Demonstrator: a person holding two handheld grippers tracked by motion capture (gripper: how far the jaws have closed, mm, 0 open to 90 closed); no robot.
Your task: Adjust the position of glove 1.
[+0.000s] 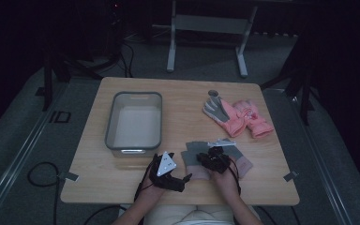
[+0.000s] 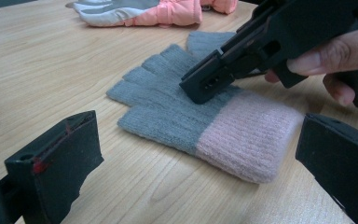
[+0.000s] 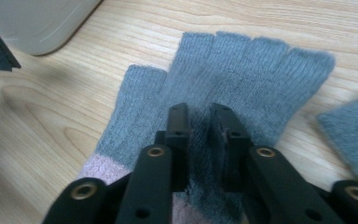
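Observation:
A grey fingerless glove (image 3: 242,60) with a pink cuff (image 2: 249,140) lies flat near the table's front edge (image 1: 193,157). My right gripper (image 3: 200,114) points down onto its palm, the jaws a narrow gap apart with a little ridge of grey knit between them; the pads do not look pressed on it. Seen from the left gripper view, the right gripper (image 2: 200,86) rests its tip on the glove. My left gripper (image 2: 198,128) stands open wide just left of the glove (image 1: 183,179), holding nothing. A second grey glove (image 3: 349,135) lies beside the first.
An empty grey bin (image 1: 133,140) stands at the left of the table. A pair of pink and grey gloves (image 1: 236,116) lies at the back right, with a small grey cylinder (image 1: 213,93) behind them. A white tag (image 1: 221,142) lies by the grey gloves.

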